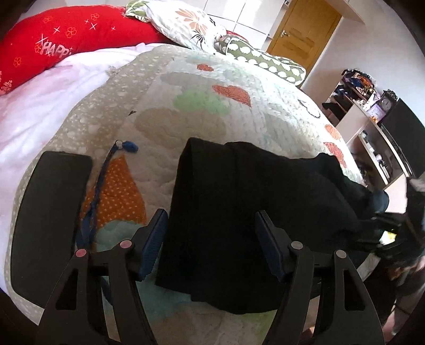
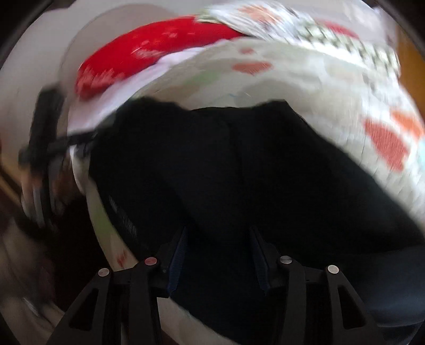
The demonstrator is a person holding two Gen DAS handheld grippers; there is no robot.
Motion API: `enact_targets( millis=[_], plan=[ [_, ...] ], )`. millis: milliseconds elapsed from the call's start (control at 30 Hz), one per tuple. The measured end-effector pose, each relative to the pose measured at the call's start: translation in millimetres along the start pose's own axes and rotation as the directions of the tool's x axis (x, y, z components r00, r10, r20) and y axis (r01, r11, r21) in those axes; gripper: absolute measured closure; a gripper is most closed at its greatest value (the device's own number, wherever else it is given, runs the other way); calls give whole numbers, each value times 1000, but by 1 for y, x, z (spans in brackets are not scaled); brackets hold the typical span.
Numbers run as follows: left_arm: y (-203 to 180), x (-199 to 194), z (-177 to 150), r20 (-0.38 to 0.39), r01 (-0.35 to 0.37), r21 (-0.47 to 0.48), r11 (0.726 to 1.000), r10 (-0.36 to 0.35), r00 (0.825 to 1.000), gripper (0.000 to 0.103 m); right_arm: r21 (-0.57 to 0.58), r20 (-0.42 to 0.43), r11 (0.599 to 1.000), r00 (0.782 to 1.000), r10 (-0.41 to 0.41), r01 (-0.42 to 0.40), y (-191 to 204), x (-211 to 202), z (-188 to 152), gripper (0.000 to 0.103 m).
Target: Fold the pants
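Observation:
Black pants lie folded lengthwise on the quilted bedspread, running from the near edge toward the right. My left gripper is open and hovers over the near end of the pants, its jaws straddling the left part of the fabric without holding it. The right gripper shows at the right edge of the left wrist view, by the far end of the pants. In the blurred right wrist view, my right gripper is open just above the black pants, which fill the view's middle.
A black phone and a blue lanyard lie on the quilt left of the pants. Red pillow and floral pillows sit at the bed's head. Shelves and a wooden door stand at the right.

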State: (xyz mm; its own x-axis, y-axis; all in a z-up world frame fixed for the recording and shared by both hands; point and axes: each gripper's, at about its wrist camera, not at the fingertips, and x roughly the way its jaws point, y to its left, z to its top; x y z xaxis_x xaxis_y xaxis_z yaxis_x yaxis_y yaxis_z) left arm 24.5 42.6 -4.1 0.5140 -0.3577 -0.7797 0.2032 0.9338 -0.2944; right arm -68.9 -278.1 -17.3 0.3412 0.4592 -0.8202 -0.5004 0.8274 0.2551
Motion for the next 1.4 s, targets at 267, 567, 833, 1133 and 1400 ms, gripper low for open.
enact_targets(
  millis=[267,567,833,1133,1400],
  plan=[
    [2,10,20,-6,21,-28,999,-21,1000,35,269,233,961,972,-7,-58,-70,-39,38,57],
    [-20,27,29,-18,66,42,997,-65,998,50,195,126,980,992,13,-38,-69,40,81,90],
    [-7,18,40,56,55,1,998,-55,997,70,219,229,974,968,-105,54,-76,31,107,98],
    [1,11,32,-16,-7,-48,999,6,1000,53,350,181,934,973,-140,69,-97,33,95,84],
    [6,-34,-9,29,-30,-116,993,34,999,42,196,253,976,967,42,-93,-9,-26,6,59]
  ],
)
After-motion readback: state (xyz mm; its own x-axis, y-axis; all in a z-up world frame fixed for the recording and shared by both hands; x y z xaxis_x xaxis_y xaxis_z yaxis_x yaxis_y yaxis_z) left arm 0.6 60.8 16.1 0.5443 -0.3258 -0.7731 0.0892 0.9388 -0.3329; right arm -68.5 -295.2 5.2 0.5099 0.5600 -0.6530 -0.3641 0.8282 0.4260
